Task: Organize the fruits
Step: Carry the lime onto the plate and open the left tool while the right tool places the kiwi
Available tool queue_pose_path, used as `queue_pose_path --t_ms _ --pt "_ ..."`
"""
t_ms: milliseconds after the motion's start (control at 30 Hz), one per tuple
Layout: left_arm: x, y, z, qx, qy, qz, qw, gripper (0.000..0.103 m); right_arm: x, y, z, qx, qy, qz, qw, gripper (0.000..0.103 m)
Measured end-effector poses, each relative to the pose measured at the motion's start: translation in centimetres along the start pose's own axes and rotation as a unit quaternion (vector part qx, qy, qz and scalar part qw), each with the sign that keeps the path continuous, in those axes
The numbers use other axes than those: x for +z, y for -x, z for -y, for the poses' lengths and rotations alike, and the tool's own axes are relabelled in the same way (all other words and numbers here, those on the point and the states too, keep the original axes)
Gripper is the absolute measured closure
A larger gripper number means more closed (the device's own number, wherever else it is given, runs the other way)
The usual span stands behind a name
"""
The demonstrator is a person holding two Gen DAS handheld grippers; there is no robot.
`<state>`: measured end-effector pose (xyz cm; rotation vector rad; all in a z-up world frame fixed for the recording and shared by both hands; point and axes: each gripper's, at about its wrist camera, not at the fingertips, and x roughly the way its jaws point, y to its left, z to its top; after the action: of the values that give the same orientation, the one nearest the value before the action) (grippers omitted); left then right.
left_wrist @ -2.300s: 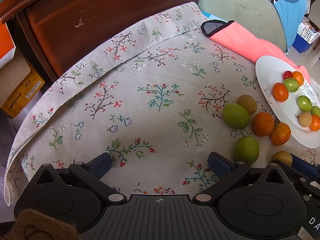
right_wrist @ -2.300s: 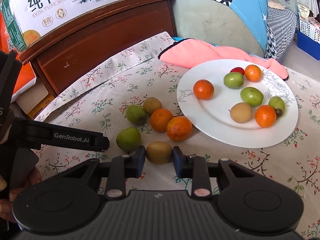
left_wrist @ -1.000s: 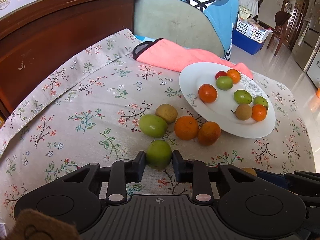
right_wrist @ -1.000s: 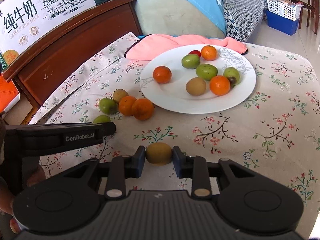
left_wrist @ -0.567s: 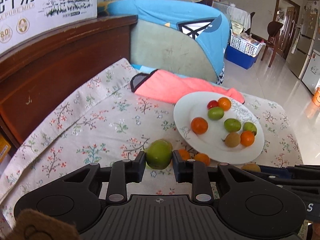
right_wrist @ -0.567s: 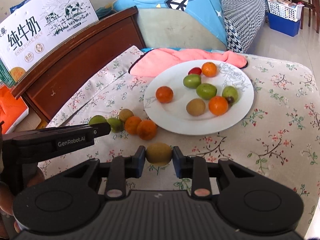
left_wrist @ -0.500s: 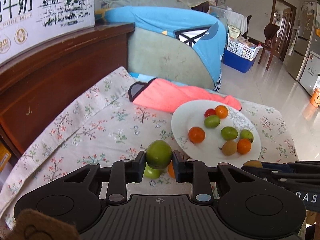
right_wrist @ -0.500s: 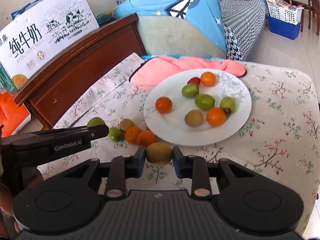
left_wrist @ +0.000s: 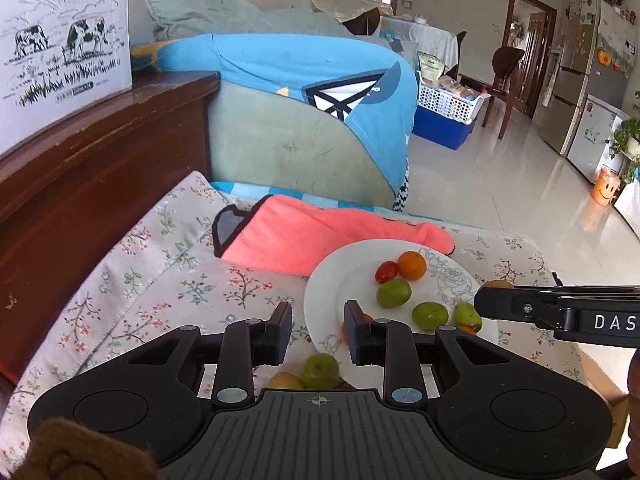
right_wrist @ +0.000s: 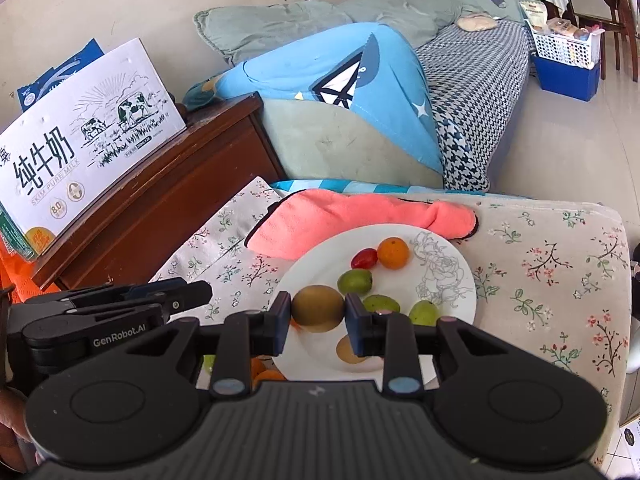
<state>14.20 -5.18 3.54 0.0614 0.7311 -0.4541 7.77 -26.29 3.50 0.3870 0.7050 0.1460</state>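
A white plate (left_wrist: 352, 256) (right_wrist: 460, 280) with several small green, orange and red fruits lies on the floral cloth. My left gripper (left_wrist: 318, 330) is held high over the plate's near edge, its jaws a fruit's width apart with nothing between them. A green fruit (left_wrist: 320, 370) and a yellowish fruit (left_wrist: 285, 381) show on the cloth below it. My right gripper (right_wrist: 318, 314) is shut on a brown kiwi-like fruit (right_wrist: 317, 308) above the plate. It also shows at the right of the left wrist view (left_wrist: 492, 303).
A pink towel (left_wrist: 320, 232) lies behind the plate. A dark wooden cabinet (left_wrist: 80, 160) with a milk carton box (right_wrist: 80, 152) stands on the left. A sofa with a blue cloth (left_wrist: 304, 80) is behind. Orange fruits (right_wrist: 262, 372) lie on the cloth left of the plate.
The green fruit that my left gripper held is no longer between its jaws; a green fruit now lies on the cloth below. Both grippers have risen. The right one has carried the brown fruit over the plate.
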Motion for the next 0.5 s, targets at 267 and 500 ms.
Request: queue_pose_path --t_ms 267,500 --pt "0.4 -2.4 -3.1 0.006 0.039 -0.050 0.9980 0.077 0.6 -1.5 1.5 -0.004 -0.036 -0.015 0.999 0.073" --pt "-0.8 -4.6 -2.7 -0.020 0.028 -0.099 0.9945 0.075 0.9 -2.2 2.4 -0.004 -0.071 -0.024 0.997 0.073"
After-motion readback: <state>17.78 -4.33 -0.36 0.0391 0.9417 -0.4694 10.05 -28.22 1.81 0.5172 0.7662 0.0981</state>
